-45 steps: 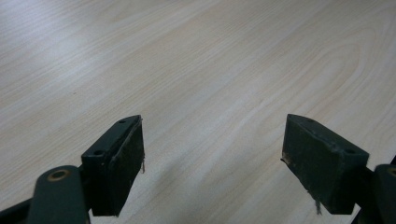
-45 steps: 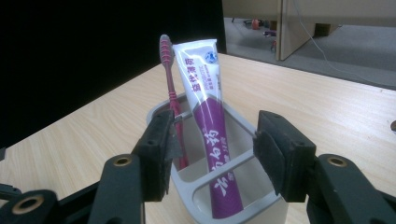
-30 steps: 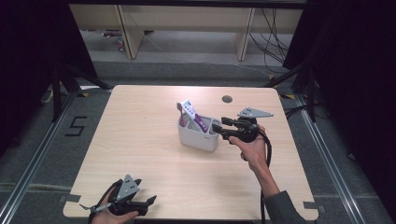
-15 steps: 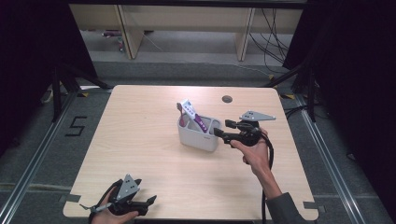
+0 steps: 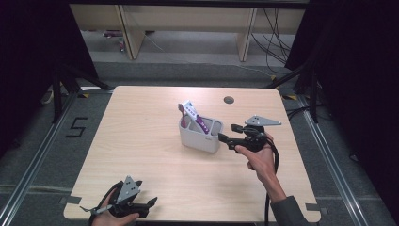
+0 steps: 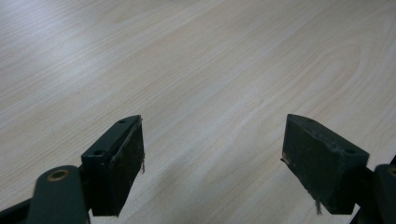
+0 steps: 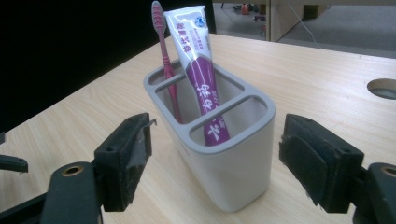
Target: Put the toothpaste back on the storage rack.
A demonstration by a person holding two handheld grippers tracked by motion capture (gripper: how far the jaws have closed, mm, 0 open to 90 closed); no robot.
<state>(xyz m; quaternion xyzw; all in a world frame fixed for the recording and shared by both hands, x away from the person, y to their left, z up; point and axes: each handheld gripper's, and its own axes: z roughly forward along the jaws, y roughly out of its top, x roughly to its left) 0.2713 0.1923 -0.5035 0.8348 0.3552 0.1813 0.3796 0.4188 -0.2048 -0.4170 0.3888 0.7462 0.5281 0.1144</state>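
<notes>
A grey three-compartment holder point(image 5: 200, 136) point(image 7: 229, 163) stands upright near the table's middle. A purple-and-white toothpaste tube point(image 5: 194, 114) point(image 7: 198, 70) leans in its middle slot, and a red toothbrush point(image 5: 181, 110) point(image 7: 164, 51) stands in the far one. My right gripper point(image 5: 227, 132) point(image 7: 217, 142) is level at the holder's right end. Its jaws have just been opening and now stand wide on either side of that end, pads clear of the walls. My left gripper point(image 5: 149, 203) point(image 6: 212, 140) rests open at the table's front left, over bare wood.
The light wooden table point(image 5: 141, 141) has a round cable hole point(image 5: 228, 100) point(image 7: 384, 88) behind the holder. The right gripper's cable point(image 5: 274, 160) trails toward the front edge. Wooden shelf legs point(image 5: 127, 33) stand on the floor beyond the table.
The right gripper's jaws have spread apart at the holder's right end and the hand has eased back slightly. The holder stays put. The left gripper has not moved.
</notes>
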